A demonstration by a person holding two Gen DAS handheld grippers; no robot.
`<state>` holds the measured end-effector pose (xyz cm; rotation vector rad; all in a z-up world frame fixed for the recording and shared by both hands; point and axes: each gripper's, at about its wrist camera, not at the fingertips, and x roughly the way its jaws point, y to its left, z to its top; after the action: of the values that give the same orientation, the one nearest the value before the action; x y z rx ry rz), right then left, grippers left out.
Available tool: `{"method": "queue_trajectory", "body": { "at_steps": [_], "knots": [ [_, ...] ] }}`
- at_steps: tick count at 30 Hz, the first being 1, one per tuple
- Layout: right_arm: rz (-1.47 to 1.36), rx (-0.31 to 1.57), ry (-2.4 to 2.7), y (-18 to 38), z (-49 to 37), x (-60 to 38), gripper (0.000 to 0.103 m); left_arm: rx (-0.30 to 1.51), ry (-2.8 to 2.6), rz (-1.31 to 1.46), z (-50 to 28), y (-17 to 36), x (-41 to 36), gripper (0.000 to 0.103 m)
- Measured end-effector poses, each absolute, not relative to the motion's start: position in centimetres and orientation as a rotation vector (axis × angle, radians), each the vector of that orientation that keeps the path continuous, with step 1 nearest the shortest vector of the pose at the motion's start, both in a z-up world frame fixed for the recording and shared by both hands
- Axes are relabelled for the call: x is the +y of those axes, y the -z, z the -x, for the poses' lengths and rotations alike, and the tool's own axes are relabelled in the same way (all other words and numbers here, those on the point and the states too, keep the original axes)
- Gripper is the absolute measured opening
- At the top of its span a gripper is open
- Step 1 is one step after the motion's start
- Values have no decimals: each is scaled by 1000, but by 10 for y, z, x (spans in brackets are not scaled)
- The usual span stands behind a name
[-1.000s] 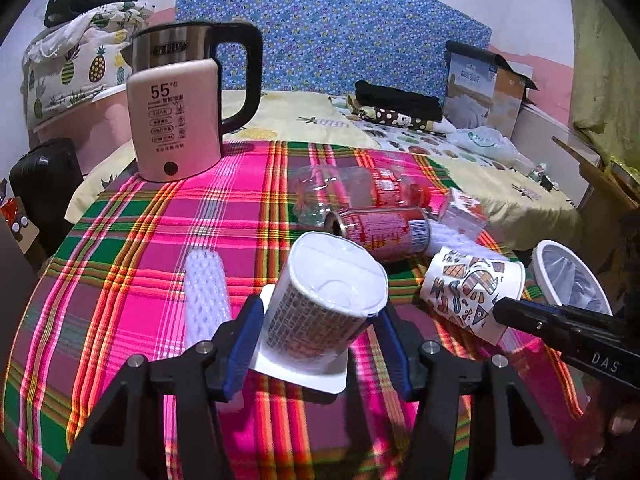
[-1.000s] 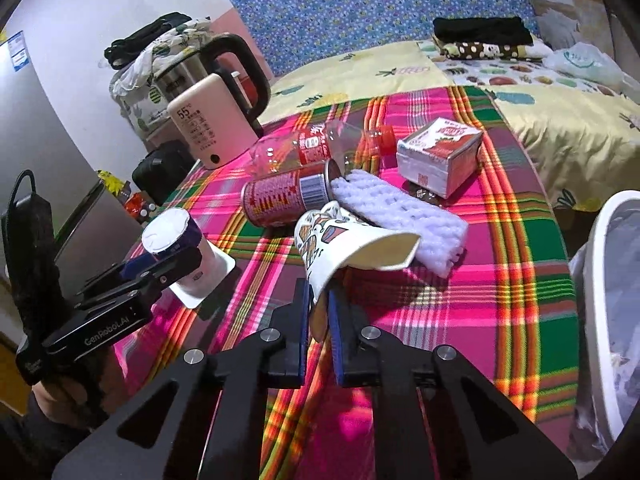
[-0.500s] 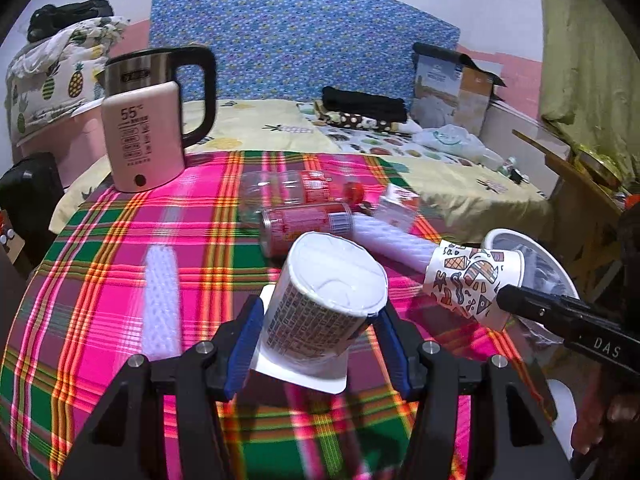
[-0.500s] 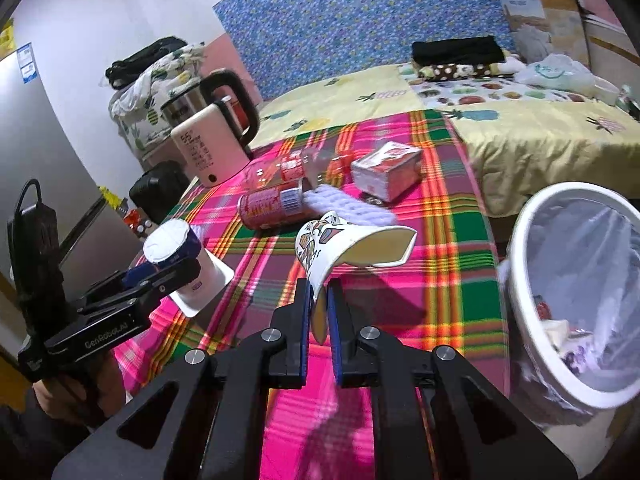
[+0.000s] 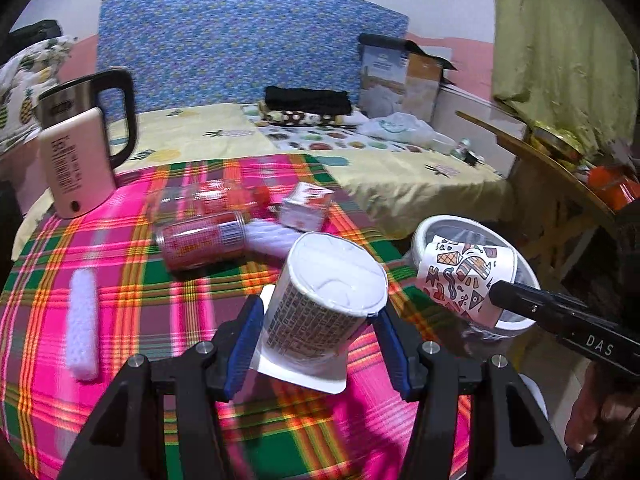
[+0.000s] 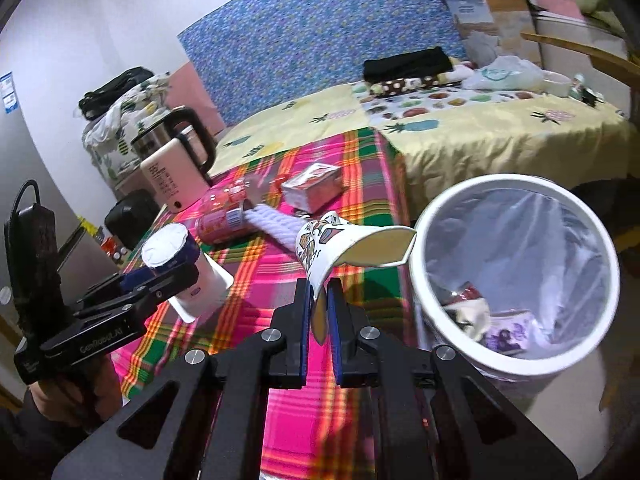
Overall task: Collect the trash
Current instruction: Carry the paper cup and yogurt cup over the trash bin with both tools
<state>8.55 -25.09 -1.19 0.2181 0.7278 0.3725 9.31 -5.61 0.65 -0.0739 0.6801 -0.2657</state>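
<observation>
My left gripper (image 5: 316,328) is shut on a white noodle cup (image 5: 320,304), held upside down above the plaid table; it also shows in the right wrist view (image 6: 176,256). My right gripper (image 6: 318,304) is shut on the rim of a patterned paper cup (image 6: 340,248), held at the table's right edge beside a white trash bin (image 6: 516,276). In the left wrist view the paper cup (image 5: 464,276) hangs in front of the bin (image 5: 430,228). The bin holds a clear liner and some trash.
On the table (image 5: 120,280) lie a red can (image 5: 200,244), a clear bottle (image 5: 208,196), a small carton (image 5: 306,210), two white foam rolls (image 5: 82,320) and a kettle (image 5: 76,160). A bed (image 6: 440,120) stands behind, a wooden shelf (image 5: 560,176) to the right.
Both grippers have moved right and back from the table with their cups. The trash bin has come into close view and the paper cup now sits next to its rim.
</observation>
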Motion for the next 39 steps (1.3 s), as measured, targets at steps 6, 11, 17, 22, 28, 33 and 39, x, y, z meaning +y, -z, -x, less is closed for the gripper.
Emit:
{"method": "queue_trajectory", "body": {
  "at_steps": [6,11,17,22,28,33,39],
  "knots": [
    [-238,725,-321,15,-81,-274,9,676,331,42,-100,-10,-89,58],
    [-251,721,-272,15,-76,-294,9,671,379,29,-106,-14,-112,58],
    [-265,719,-212,16,-73,-314,9,672,433,16,-112,-15,-136,58],
    [-278,729,-177,20,-73,-326,9,671,466,7,-119,-16,-152,58],
    [-288,742,-148,25,-74,-337,9,677,511,-1,-128,-13,-171,58],
    [-288,758,-123,29,-75,-346,9,683,555,-11,-134,-9,-190,58],
    [-275,785,-94,33,-76,-355,9,701,595,-20,-141,-2,-209,58]
  ]
}}
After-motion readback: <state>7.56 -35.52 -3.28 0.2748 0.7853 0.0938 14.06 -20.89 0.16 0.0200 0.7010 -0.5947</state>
